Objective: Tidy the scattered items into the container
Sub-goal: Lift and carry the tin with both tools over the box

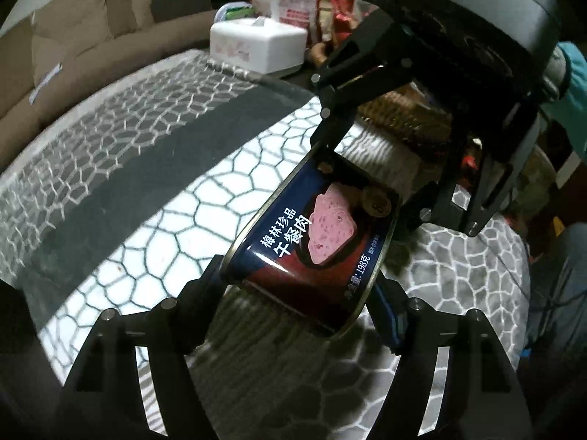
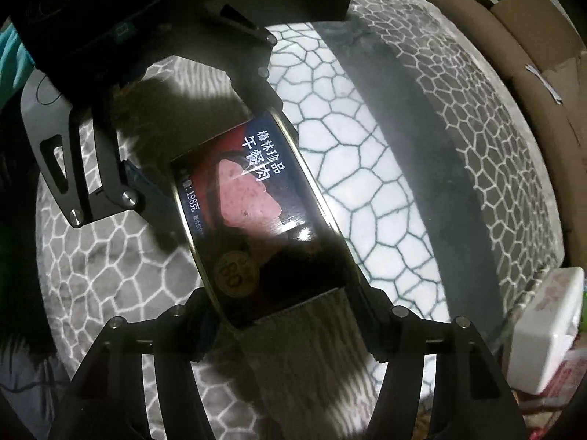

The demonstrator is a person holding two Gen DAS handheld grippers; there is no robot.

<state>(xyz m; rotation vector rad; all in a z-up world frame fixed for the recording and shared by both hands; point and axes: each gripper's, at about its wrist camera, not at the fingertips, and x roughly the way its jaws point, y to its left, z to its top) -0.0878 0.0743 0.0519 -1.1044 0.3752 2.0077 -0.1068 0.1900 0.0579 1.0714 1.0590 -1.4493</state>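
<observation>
A: Tabletop point(image 1: 154, 190) first, as the largest item: round, white and grey with a cracked-cell pattern, and a dark shadow band runs across it in both views. Do you confirm what lies past its far edge?

B: Confirmed. Beige sofa point(image 1: 73, 36) behind it. White tissue box point(image 1: 258, 46) sits at the table's far edge, with red and white snack bags point(image 1: 290, 0) just behind the box.

A: Noted. Now your grippers.

B: Your left gripper point(image 1: 297, 286) has its jaws at a middling width, closed on the near end of the luncheon-meat can point(image 1: 312, 234); both pads press its short sides. Your right gripper point(image 2: 290, 304) is the same, narrowed onto the opposite end of that can. Each wrist view shows the other gripper across the can, so you hold it from both ends.

A: Position of the can?

B: Between the two grippers, over the table, label side facing the cameras. Dark blue and red label, pink meat slice printed on it, gold rim. Whether its underside touches the table cannot be told. Container itself: a woven brown shape behind the right gripper in the left view, too hidden to identify.
</observation>
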